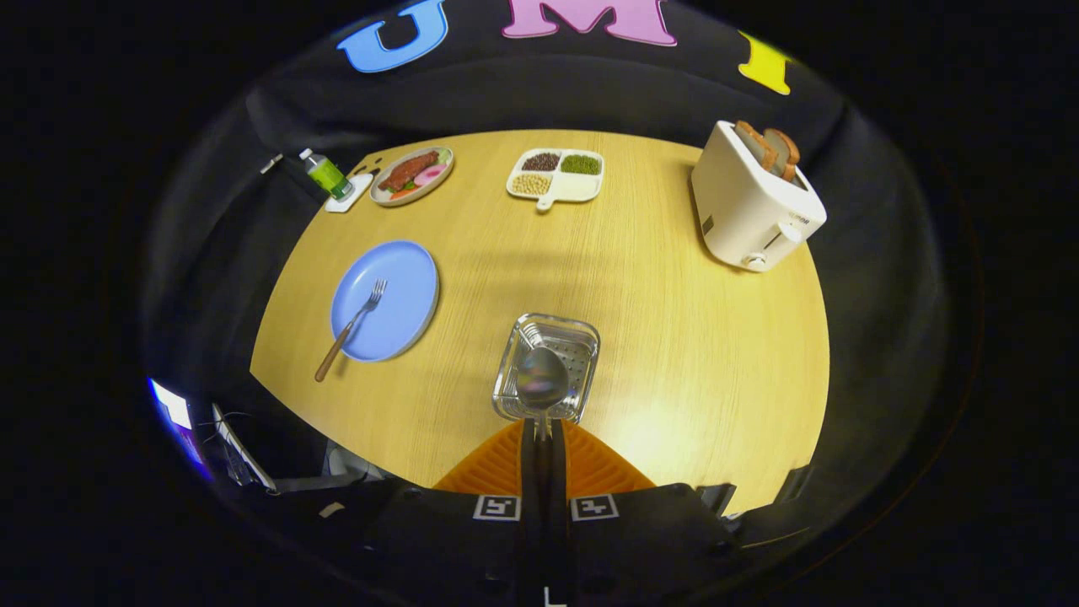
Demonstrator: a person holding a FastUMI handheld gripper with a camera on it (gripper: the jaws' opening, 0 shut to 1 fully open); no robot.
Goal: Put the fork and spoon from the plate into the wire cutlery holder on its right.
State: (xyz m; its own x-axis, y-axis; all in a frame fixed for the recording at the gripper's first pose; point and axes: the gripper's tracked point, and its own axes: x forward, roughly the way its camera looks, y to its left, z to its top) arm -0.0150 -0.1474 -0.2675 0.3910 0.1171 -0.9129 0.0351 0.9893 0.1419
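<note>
Far left, at the back of the wooden surface point(674, 354), a green bottle point(325, 174) stands on a white coaster, beside an oval dish of food point(411, 175). Nearer, the blue plate point(385, 299) carries the fork point(352, 327): tines on the plate, wooden handle projecting over the near rim onto the surface. Centre back: a white divided tray point(556, 176) holding beans and grains. Centre front: the claw point(542, 434) is clenched on the spoon point(541, 379), both fingers pressing its handle; the bowl of the spoon sits over the wire cutlery holder point(548, 366), just ahead of the fingers. Far right: a white toaster point(753, 202) containing two bread slices.
</note>
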